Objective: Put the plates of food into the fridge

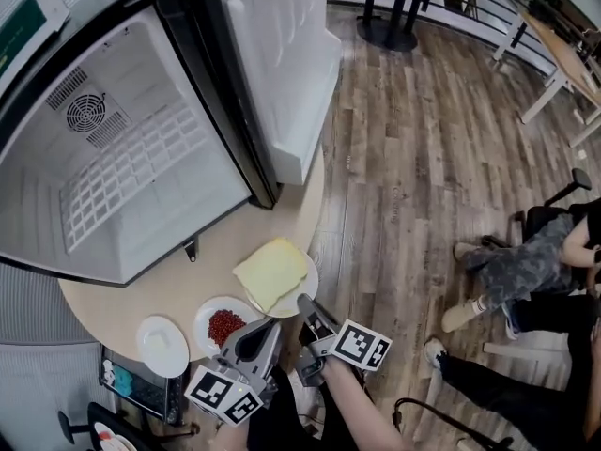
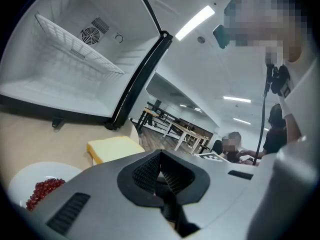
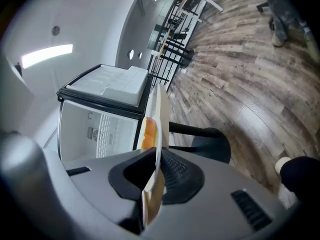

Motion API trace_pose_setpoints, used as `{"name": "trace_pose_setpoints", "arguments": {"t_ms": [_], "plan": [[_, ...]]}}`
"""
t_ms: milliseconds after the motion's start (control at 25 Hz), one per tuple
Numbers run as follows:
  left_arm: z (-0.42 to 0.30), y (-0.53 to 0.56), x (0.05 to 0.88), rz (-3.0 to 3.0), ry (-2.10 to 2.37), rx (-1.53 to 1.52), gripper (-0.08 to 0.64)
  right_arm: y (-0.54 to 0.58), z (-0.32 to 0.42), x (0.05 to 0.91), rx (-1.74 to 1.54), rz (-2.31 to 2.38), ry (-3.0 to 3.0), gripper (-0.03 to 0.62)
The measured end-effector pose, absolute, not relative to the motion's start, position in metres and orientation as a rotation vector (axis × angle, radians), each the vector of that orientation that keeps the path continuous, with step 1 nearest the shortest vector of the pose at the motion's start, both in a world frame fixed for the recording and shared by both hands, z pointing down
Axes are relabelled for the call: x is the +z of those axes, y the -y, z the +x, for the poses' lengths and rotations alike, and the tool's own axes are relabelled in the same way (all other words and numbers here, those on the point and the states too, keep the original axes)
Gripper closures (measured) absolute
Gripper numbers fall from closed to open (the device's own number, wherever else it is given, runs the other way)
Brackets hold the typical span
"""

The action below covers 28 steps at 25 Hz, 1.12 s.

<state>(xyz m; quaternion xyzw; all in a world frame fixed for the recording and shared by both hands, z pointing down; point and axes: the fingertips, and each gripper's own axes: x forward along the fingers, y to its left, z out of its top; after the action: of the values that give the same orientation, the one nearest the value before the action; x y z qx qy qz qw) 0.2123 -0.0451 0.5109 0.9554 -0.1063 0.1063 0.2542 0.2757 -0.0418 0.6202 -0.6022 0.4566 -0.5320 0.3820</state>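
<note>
The right gripper [image 3: 156, 154] pinches the rim of the plate [image 3: 158, 109] that carries a yellow slice [image 1: 270, 272] (edge-on in its own view). The left gripper [image 2: 161, 159] has its jaws pressed together with nothing between them, just beside the plate of red berries [image 1: 208, 313]. Both plates sit on the round table [image 1: 216, 242], near the open fridge [image 1: 141, 167]. Black-and-white square markers cover each cube [image 1: 362, 345].

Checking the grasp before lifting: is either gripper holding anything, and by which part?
The right gripper pinches the rim of the plate carrying the yellow slice. The left gripper holds nothing.
</note>
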Motion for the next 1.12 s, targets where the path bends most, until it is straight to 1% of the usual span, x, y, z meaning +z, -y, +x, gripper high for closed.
{"name": "trace_pose_setpoints", "arguments": {"t_ms": [160,320,600,840,1120], "plan": [[0.218,0.040,0.507,2.598,0.252,0.291,0.555,0.038,0.277,0.621,-1.348,-1.461,-1.099,0.571],[0.217,0.043,0.502,2.606,0.254,0.283,0.555,0.039,0.284,0.619,-1.317,-1.486,-1.146,0.574],[0.201,0.056,0.485,2.616,0.309,0.218,0.555,0.040,0.282,0.600,-1.291,-1.375,-1.061,0.575],[0.173,0.075,0.472,2.613,0.368,0.148,0.555,0.058,0.275,0.570,-1.284,-1.392,-1.065,0.575],[0.133,0.097,0.437,2.630,0.406,0.118,0.555,0.072,0.257,0.523,-1.326,-1.429,-1.095,0.574]]}}
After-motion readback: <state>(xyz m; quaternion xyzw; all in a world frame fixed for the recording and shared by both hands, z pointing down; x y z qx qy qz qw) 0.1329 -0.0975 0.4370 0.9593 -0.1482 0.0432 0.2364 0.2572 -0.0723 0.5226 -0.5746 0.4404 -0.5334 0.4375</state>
